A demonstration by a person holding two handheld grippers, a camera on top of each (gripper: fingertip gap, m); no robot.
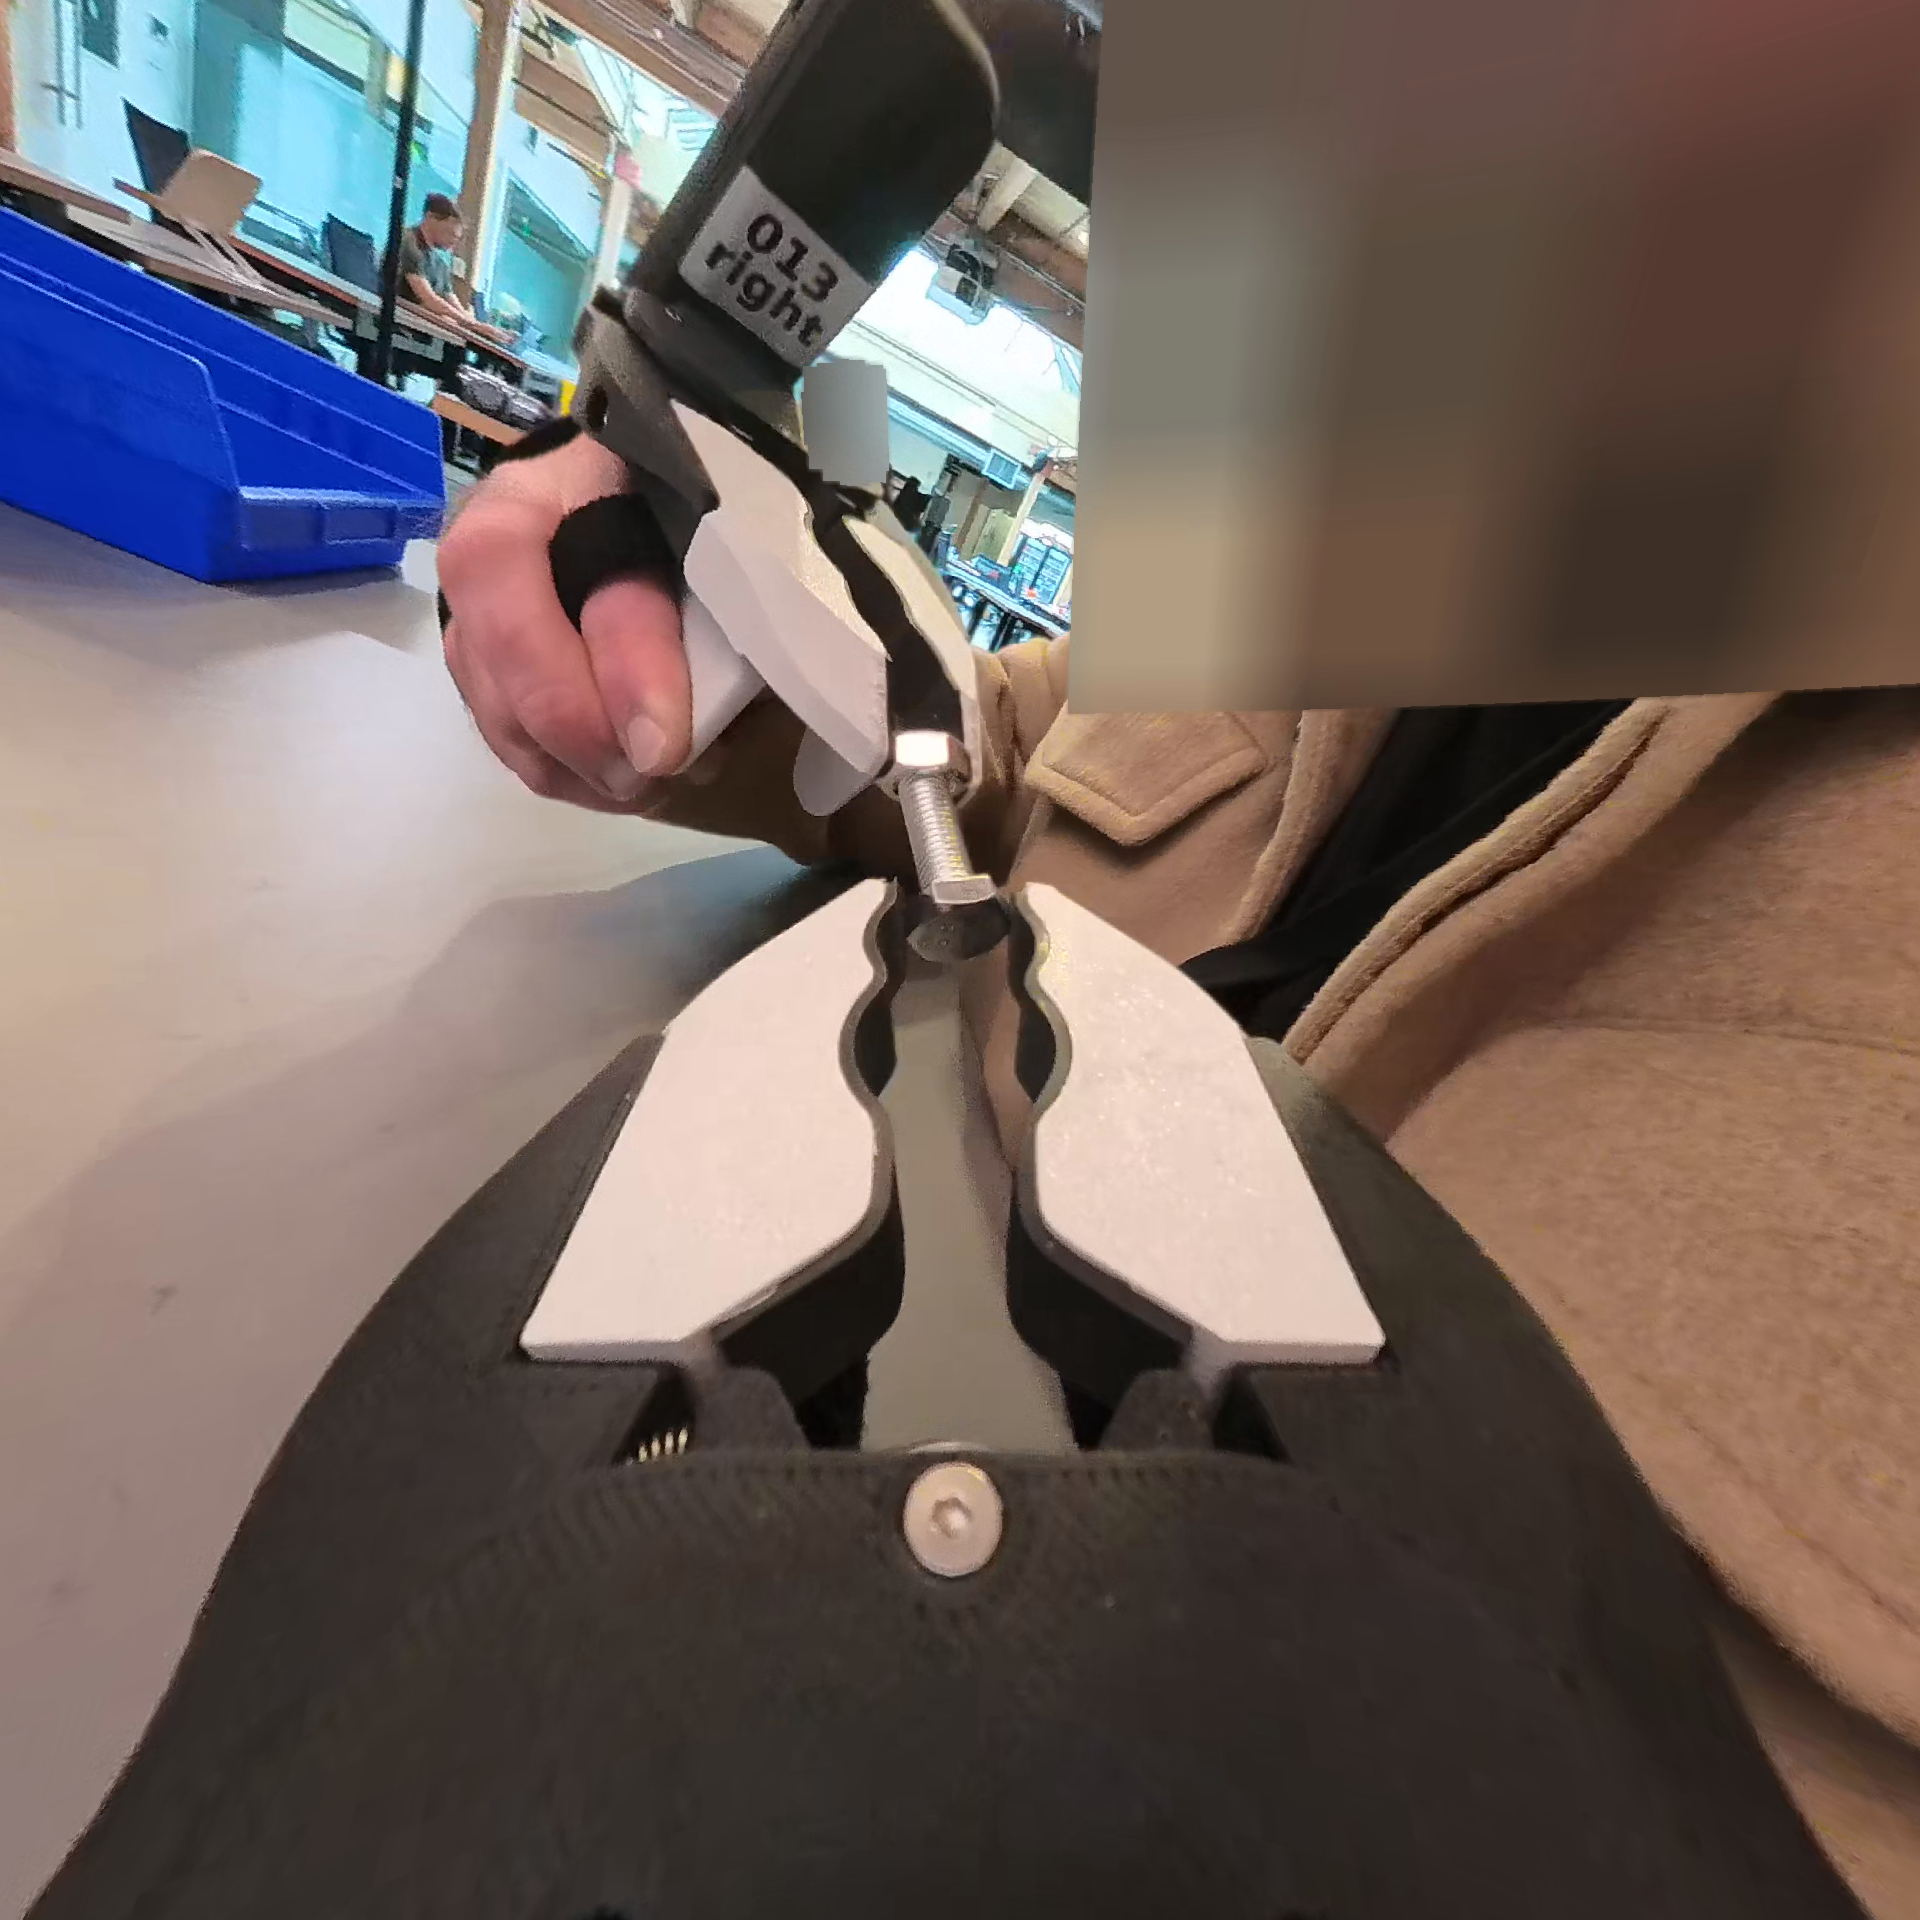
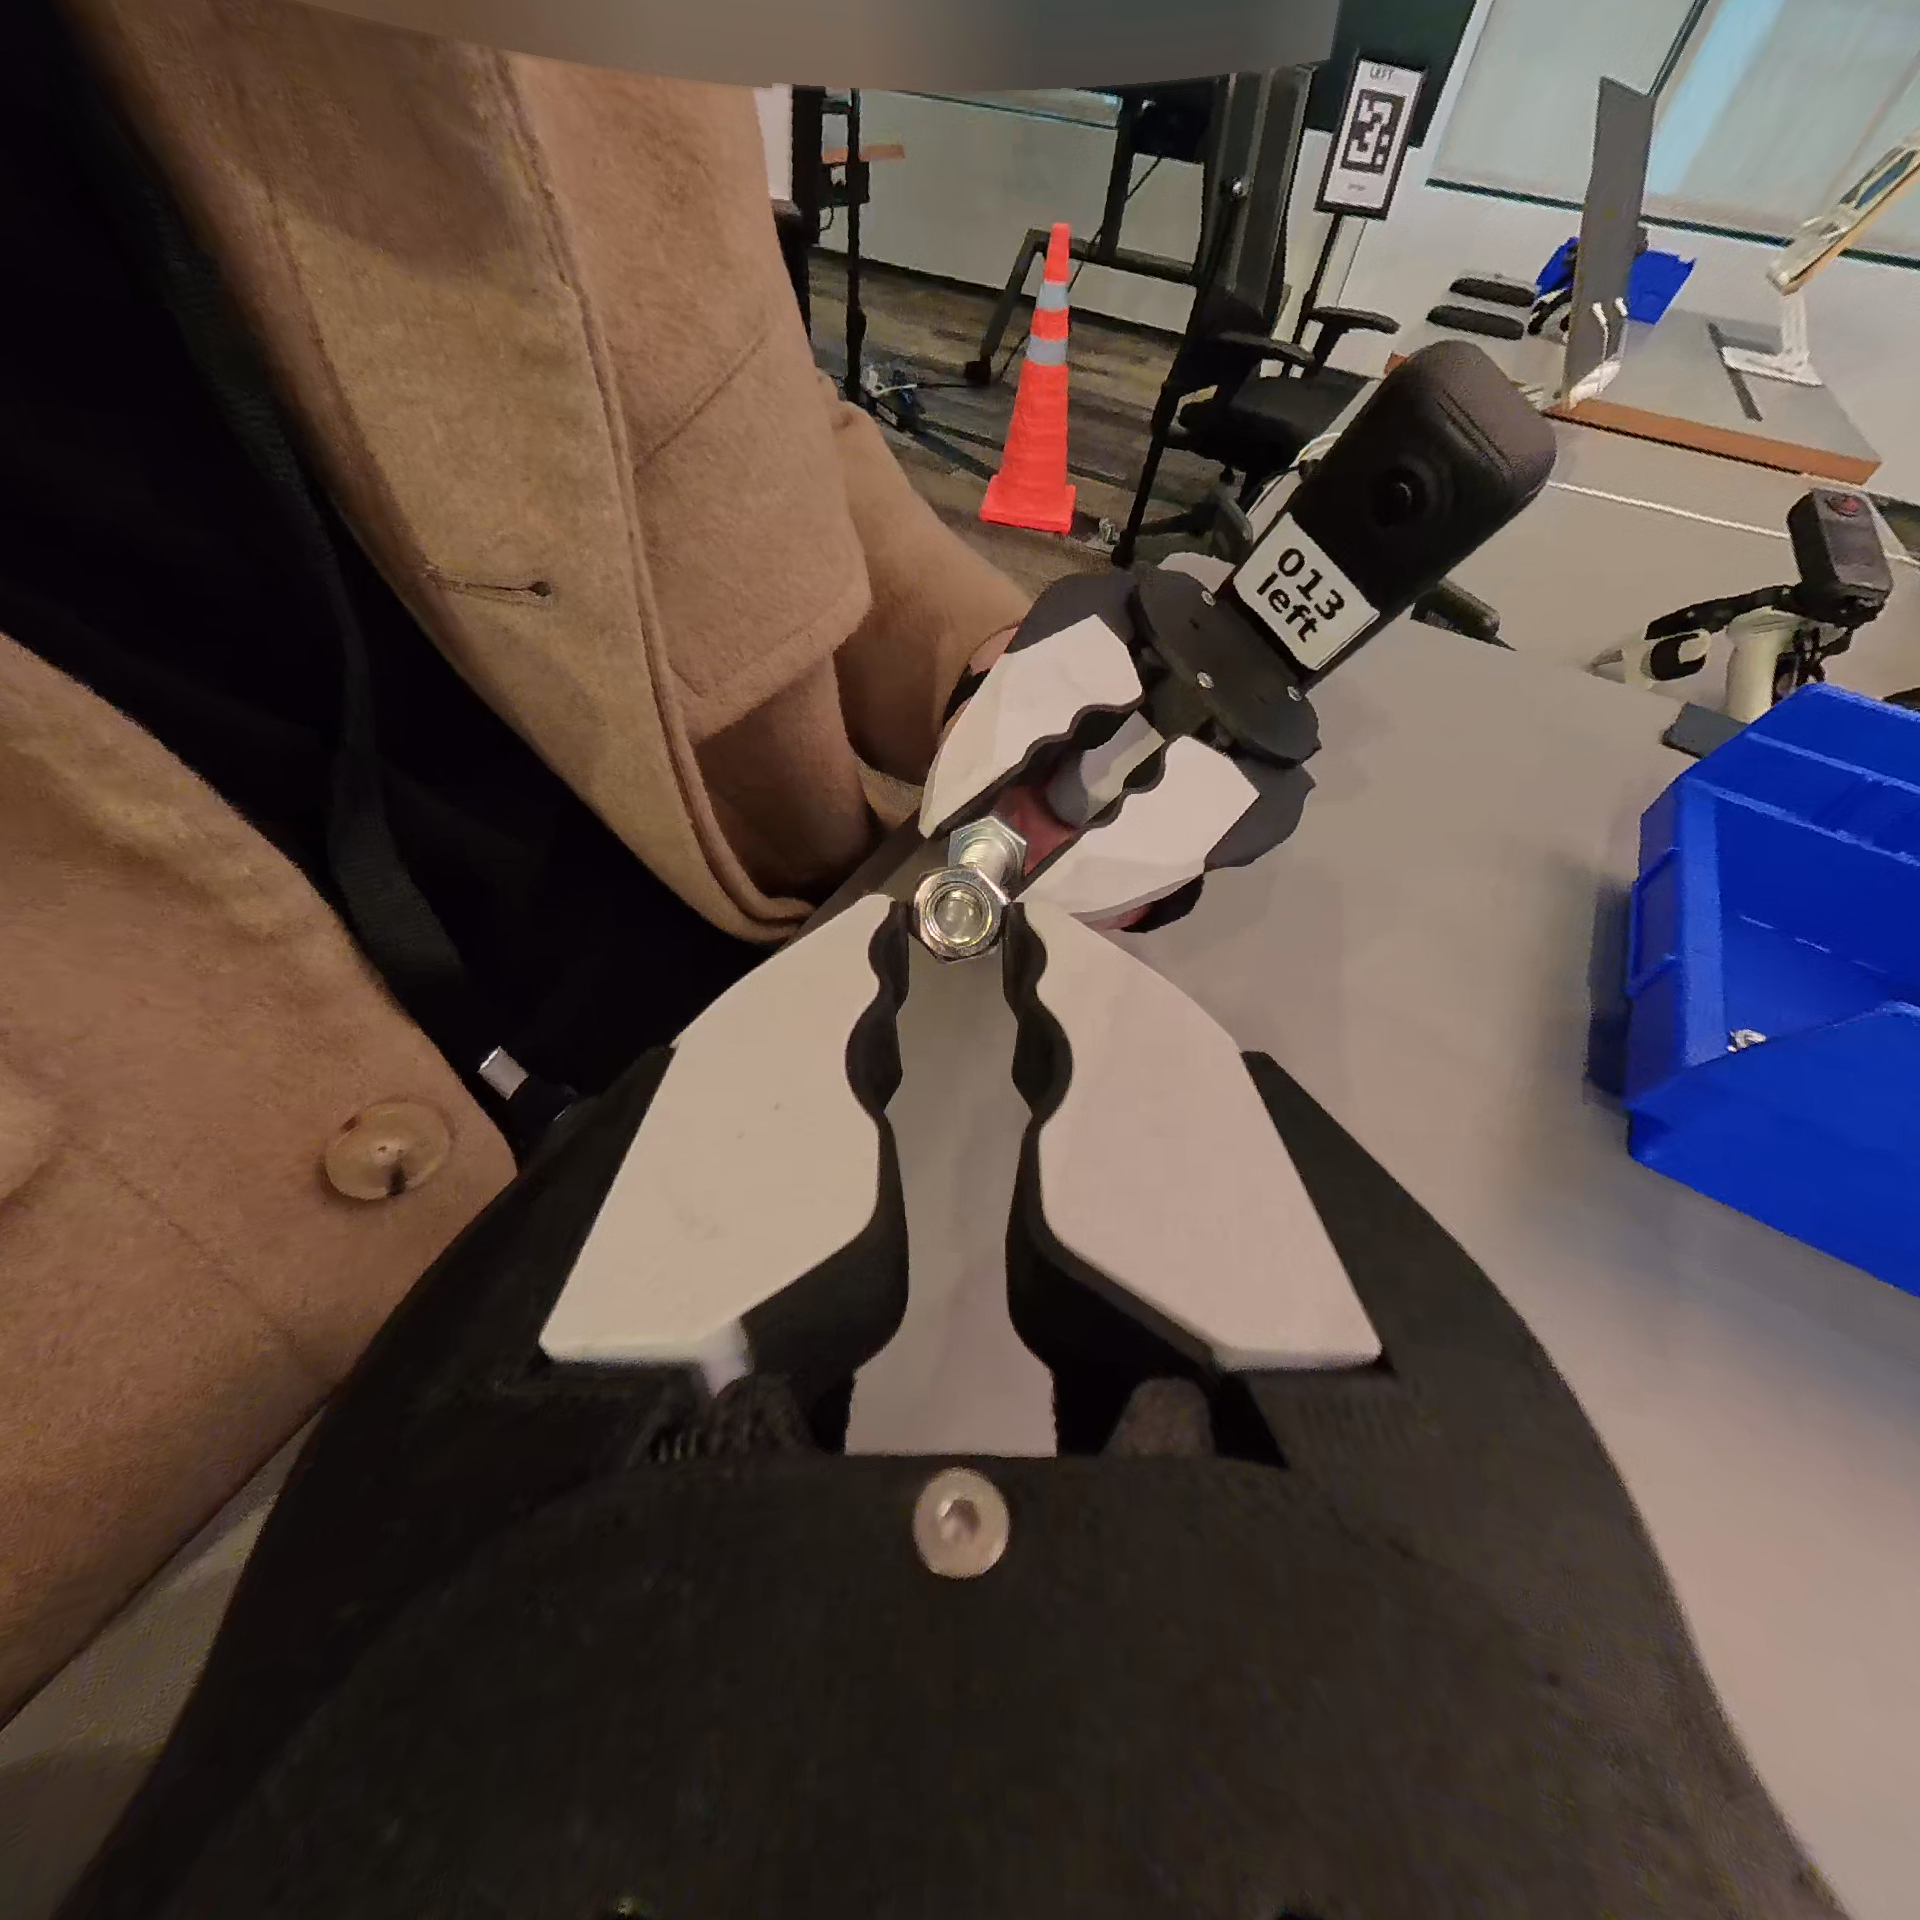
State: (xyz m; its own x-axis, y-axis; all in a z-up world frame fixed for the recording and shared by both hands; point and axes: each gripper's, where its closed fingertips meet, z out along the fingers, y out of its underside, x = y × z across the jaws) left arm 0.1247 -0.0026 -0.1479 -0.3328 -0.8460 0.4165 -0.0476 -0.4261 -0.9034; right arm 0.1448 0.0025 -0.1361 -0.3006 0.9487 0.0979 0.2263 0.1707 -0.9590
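Above a grey table, each claw pinches one end of a bolt.

Silver steel, white-and-black tools, tan wool, blue plastic

The shiny silver hex bolt and silver hex nut sit between matte white fingers edged black; a camel-tan wool coat fills three o'clock, a bright blue plastic bin ten o'clock, over a pale grey tabletop; an orange cone with grey bands stands at twelve.

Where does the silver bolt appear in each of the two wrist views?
Left wrist view: the bolt is at centre, its head between the left gripper fingertips.
Right wrist view: just above centre, nut end facing the camera.
Shared landmark: the blue bin.
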